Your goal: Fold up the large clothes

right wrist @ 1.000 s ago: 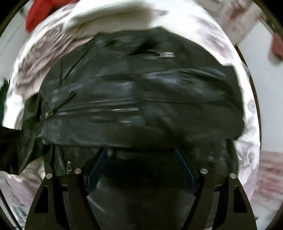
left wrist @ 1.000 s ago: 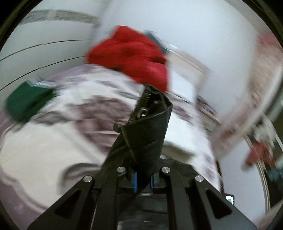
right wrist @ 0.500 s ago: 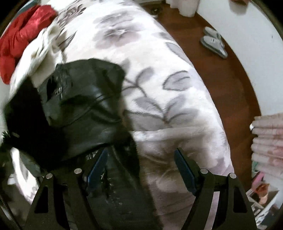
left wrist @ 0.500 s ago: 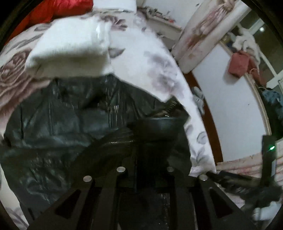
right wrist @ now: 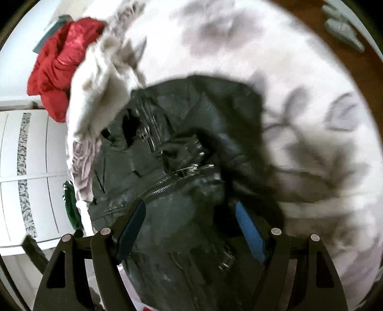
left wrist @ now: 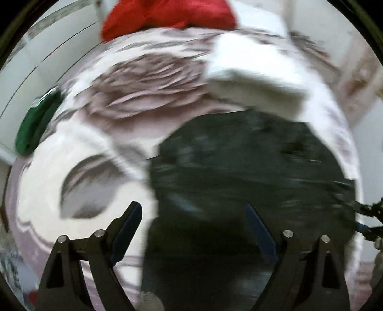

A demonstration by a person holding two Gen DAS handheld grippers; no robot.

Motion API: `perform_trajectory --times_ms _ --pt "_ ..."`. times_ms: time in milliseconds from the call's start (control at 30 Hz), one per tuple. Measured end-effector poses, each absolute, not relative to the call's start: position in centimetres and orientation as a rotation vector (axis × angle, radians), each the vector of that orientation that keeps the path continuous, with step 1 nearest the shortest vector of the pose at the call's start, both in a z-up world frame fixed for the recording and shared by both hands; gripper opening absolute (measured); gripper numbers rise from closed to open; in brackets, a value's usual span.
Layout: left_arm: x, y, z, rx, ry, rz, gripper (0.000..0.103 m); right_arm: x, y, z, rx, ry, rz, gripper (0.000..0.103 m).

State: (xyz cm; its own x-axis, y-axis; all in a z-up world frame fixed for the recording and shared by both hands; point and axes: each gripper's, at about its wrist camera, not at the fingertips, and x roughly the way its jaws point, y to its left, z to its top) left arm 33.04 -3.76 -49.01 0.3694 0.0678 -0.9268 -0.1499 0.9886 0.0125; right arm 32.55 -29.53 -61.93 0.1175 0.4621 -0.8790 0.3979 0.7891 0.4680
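A black leather jacket (left wrist: 251, 172) with silver zippers lies bunched on the floral bedspread (left wrist: 79, 153). In the right wrist view the jacket (right wrist: 186, 134) fills the middle, its zipper running toward the fingers. My left gripper (left wrist: 194, 215) is open and empty above the jacket's left edge; this view is blurred. My right gripper (right wrist: 190, 213) is open and empty just over the jacket's near part.
A folded white garment (left wrist: 258, 71) lies beyond the jacket, also in the right wrist view (right wrist: 95, 83). A red garment (left wrist: 167, 16) and a green one (left wrist: 33, 126) lie at the bed's far side. White wardrobe (right wrist: 28, 172), wooden floor and slippers (right wrist: 342, 26) border the bed.
My left gripper let go of the jacket edge it held and opened. The jacket dropped onto the bed in a folded heap. Both cameras swung; the right gripper stayed open.
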Motion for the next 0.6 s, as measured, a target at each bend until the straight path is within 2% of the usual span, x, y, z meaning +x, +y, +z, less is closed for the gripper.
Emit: perform_trajectory --times_ms 33,67,100,200,367,533,600 --pt "33.1 -3.1 -49.8 -0.074 1.201 0.158 0.088 33.1 -29.1 -62.7 0.707 1.507 0.048 0.078" --pt "33.3 -2.2 -51.0 -0.061 1.239 0.187 0.088 33.5 -28.4 -62.9 0.673 1.504 0.054 0.059" --pt "33.3 -1.8 -51.7 -0.049 1.261 0.205 0.088 33.8 -27.9 -62.9 0.627 1.510 0.041 0.017" --pt "33.4 -1.0 -52.1 -0.085 1.259 0.208 0.088 34.1 -26.3 -60.1 0.498 1.442 0.058 0.010" --pt "34.4 -2.0 -50.5 -0.112 1.215 0.197 0.088 33.4 -28.3 -55.6 0.465 1.324 -0.008 0.010" --pt "37.6 -3.8 -55.5 0.011 1.322 0.234 0.089 34.1 -30.4 -61.0 0.497 1.448 -0.071 0.010" --pt "38.0 -3.9 -56.9 0.019 1.337 0.234 0.094 34.6 -30.6 -62.1 0.495 1.463 -0.074 0.010"
